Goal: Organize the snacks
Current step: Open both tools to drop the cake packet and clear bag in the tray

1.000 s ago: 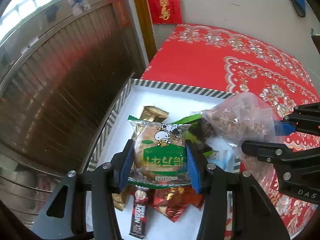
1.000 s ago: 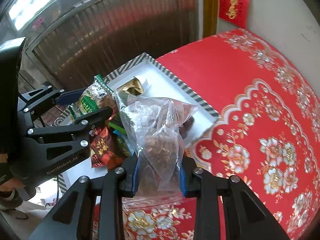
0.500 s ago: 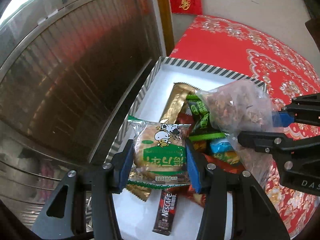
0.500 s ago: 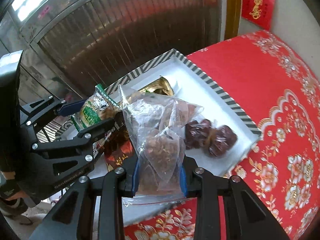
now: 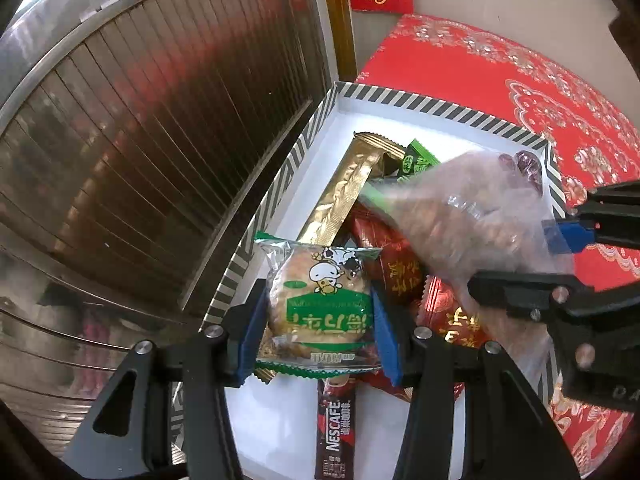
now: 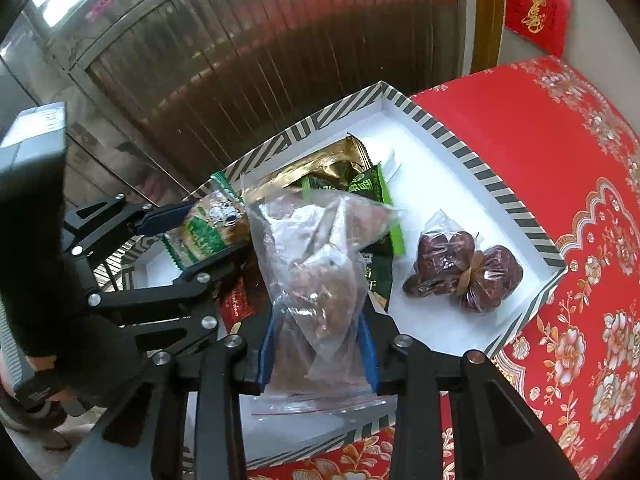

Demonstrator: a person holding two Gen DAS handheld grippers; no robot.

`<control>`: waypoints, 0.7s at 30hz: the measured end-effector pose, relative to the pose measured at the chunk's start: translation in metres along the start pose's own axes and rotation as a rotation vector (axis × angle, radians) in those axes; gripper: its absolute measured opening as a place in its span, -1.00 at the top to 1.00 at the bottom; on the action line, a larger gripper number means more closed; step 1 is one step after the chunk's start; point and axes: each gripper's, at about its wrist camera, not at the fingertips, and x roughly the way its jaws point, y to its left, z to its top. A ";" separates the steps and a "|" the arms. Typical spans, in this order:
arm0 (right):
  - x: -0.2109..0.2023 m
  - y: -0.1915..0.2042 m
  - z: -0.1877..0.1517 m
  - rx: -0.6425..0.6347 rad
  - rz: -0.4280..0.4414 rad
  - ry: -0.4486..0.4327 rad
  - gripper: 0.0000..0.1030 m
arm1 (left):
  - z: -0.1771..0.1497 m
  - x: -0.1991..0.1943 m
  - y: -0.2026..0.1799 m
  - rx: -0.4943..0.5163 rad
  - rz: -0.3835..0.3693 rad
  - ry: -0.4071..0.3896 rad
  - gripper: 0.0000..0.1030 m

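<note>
We hold two snacks over the striped-rim box, which sits on the surface under a red floral cloth. Our left claw is clenched on the wrapped cake, its blue pads pressing both side edges of the green-and-clear packet, which hangs above the near end of the box. Our right claw has the clear zip bag of brown pieces between its pads, and its jaws are opening; in the right wrist view the pads still look to touch the bag's sides, so we judge the release is only beginning. The bag stands upright over the middle of the box, above a pile of a gold sachet, a green packet and red packets, with a Nescafe stick at the near end and two bundles of dark dates lying apart on the white floor. The cake will likely handle as light, soft and crushable, with a slick film wrapper, so a gentle hold across the packet's flat sides suits it better than a hard squeeze on the crimped ends. The zip bag is limp and slippery, with loose contents that shift; we would take it low, near the sealed strip, where the film bunches. Dropped from here it may slump sideways onto the pile.
</note>
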 end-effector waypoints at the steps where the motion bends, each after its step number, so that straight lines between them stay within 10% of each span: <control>1: -0.002 -0.002 -0.001 0.001 -0.004 -0.002 0.24 | 0.000 0.000 0.000 -0.007 0.000 -0.002 -0.01; 12: -0.053 -0.008 -0.026 0.033 -0.082 -0.170 -0.59 | 0.003 -0.033 0.000 -0.078 0.015 -0.104 -0.66; 21: -0.064 -0.017 -0.036 0.087 -0.197 -0.245 -0.63 | 0.003 -0.048 -0.007 -0.148 0.037 -0.124 -0.82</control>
